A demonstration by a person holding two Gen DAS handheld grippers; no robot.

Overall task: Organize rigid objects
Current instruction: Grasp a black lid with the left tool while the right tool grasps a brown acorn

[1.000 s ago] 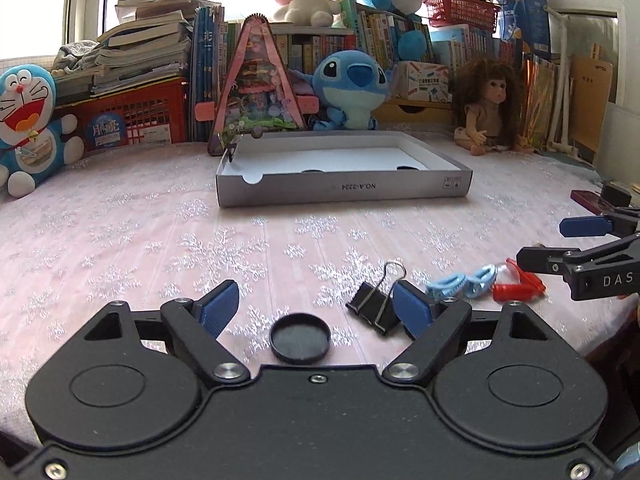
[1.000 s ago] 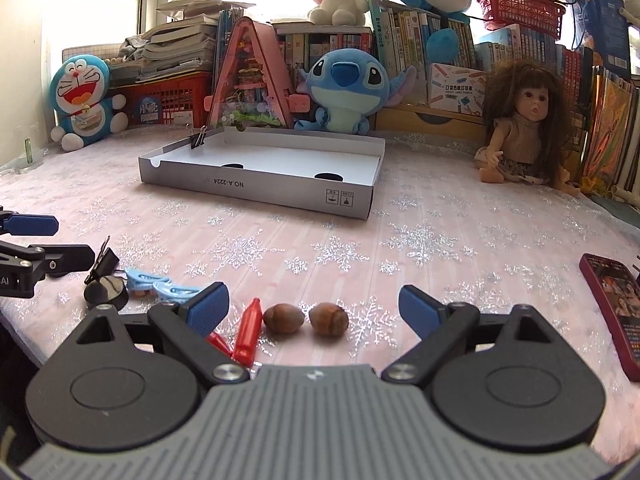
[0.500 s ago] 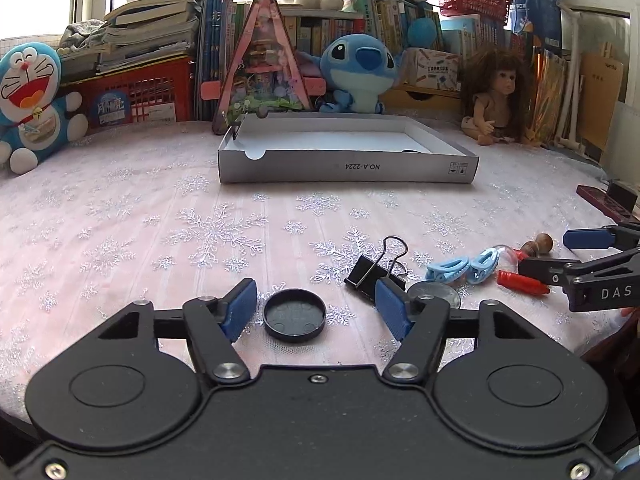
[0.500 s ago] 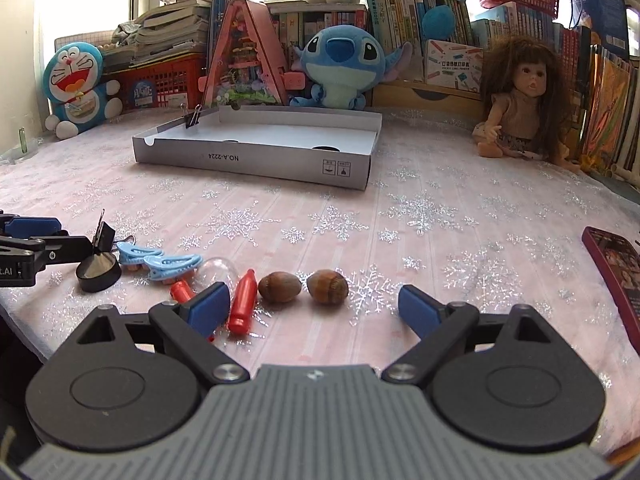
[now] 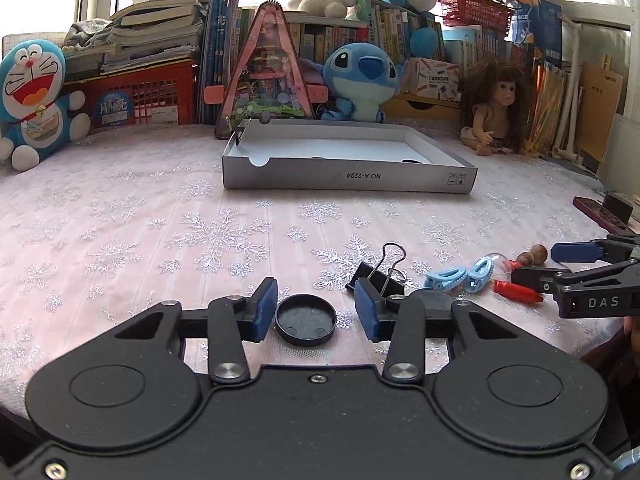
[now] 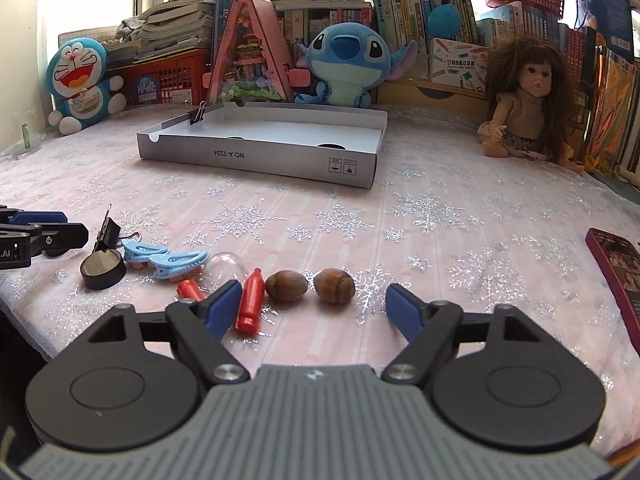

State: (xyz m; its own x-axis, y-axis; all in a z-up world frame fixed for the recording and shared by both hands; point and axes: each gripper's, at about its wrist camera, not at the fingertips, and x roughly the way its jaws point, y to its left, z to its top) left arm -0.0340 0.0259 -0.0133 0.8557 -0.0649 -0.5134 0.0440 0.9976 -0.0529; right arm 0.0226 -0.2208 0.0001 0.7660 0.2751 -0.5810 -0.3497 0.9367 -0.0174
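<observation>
My left gripper (image 5: 316, 312) is open, its blue pads on either side of a black round cap (image 5: 306, 324) lying on the cloth, not touching it. A black binder clip (image 5: 378, 276) stands just right of it. My right gripper (image 6: 312, 308) is open and empty; two brown acorns (image 6: 310, 285) lie between and ahead of its pads, with a red toy bottle (image 6: 251, 300) beside its left pad. Blue hair clips (image 6: 166, 256), a clear dome (image 6: 228, 265) and a black-rimmed disc (image 6: 102, 268) lie further left. A grey cardboard tray (image 5: 348, 176) sits mid-table.
A dark red phone (image 6: 620, 272) lies at the right edge. A doll (image 6: 524, 104), plush toys (image 6: 344, 68), books and red baskets line the back. A binder clip (image 6: 198, 112) is clamped on the tray's far left corner. The table's near edge is just under both grippers.
My left gripper's jaws have narrowed around the black cap. My right gripper has lifted and tilted slightly, so the acorns and red bottle now show ahead of its pads.
</observation>
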